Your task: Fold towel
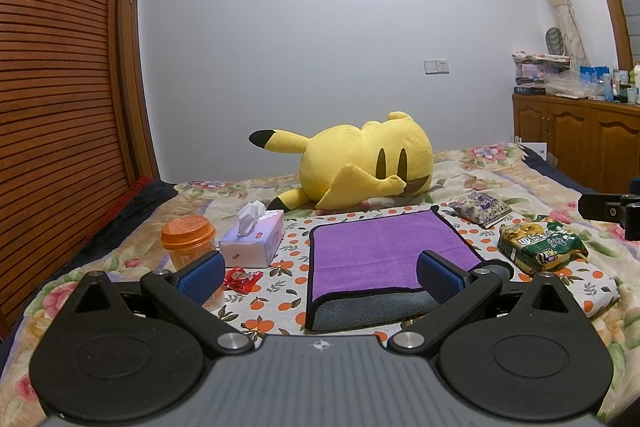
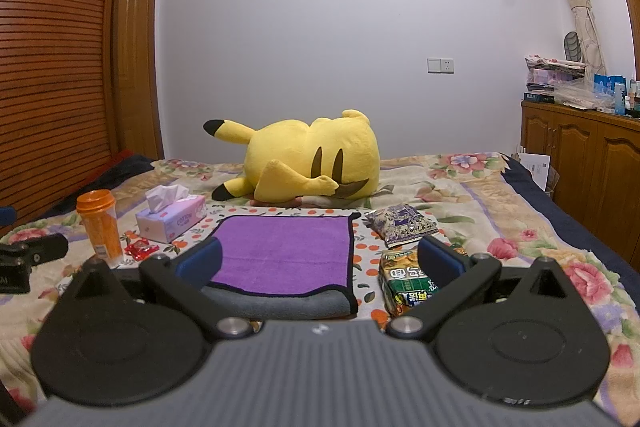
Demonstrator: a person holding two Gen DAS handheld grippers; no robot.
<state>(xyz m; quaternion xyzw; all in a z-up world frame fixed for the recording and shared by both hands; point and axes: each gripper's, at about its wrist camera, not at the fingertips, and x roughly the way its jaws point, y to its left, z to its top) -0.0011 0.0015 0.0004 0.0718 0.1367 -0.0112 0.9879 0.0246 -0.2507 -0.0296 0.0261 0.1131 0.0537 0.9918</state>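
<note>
Both tools, left tool (image 1: 320,273) and right tool (image 2: 320,259), hover spread and empty over the towel's (image 1: 384,259) near edge, which lies folded, purple over grey, on the bed (image 1: 500,167) before the yellow plush (image 1: 360,167).

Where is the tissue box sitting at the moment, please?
The tissue box sits on the bed, left of the purple towel in both views, between the orange jar and the towel, in front of the yellow plush toy.
</note>
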